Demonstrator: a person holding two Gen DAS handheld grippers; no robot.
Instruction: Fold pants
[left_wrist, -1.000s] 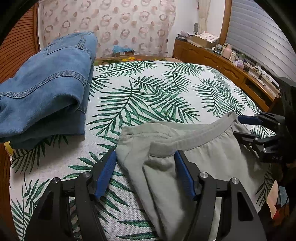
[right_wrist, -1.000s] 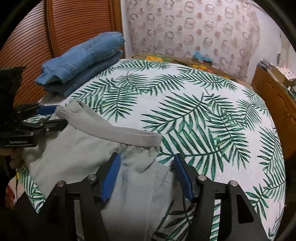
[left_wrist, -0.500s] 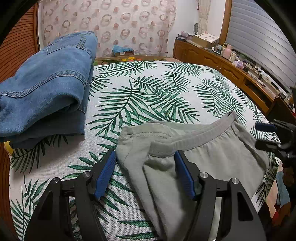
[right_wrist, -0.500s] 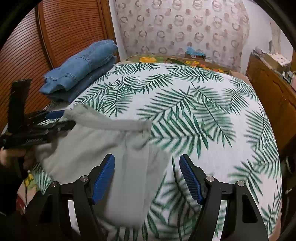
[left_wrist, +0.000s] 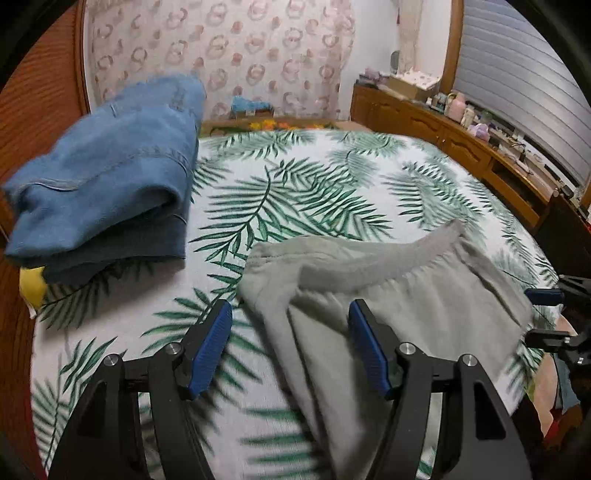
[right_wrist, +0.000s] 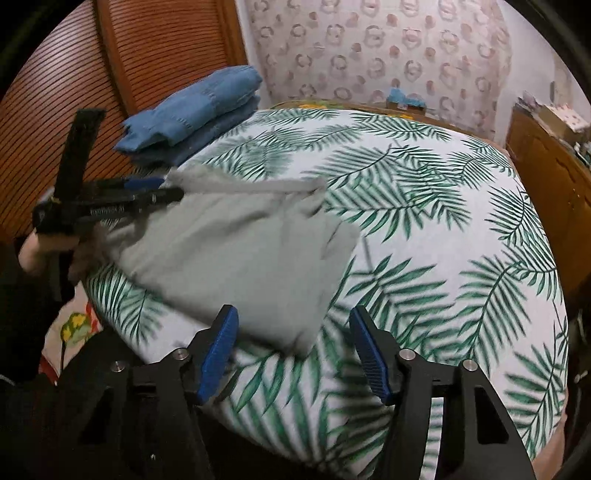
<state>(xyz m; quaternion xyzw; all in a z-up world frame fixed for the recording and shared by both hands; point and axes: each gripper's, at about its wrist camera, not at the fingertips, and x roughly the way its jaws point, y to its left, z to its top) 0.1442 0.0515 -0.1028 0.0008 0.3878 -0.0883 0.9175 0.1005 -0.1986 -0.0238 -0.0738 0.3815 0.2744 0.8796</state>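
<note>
- Left gripper (left_wrist: 290, 349): we see its blue-padded jaws standing apart above the near left corner of the grey soft-knit pants (left_wrist: 388, 295). Cloth lies beneath and between the pads, but they do not press it. Nothing is held.
- Right gripper (right_wrist: 293, 352): jaws closing at this moment, with a gap left between the pads. The lower right corner of the grey pants sits just inside the left pad. We see no pinch on it, so it holds nothing.
- Step in hand, as we judge it: between folds. The pants lie released on the bed and both grippers are placing themselves for a fresh grasp.
- Next move, in our judgement: each gripper must close on an edge of the cloth, taking all layers so the bundle lifts together.
- Pants: bunched and partly doubled, elastic waistband (left_wrist: 388, 258) curving across the top, creases down the side. They lie near the front edge of the palm-leaf printed bedsheet (left_wrist: 314, 192).
- Outward: a folded stack of blue denim jeans (left_wrist: 107, 184) rests well apart, toward the wooden slatted headboard (right_wrist: 74, 74).
</note>
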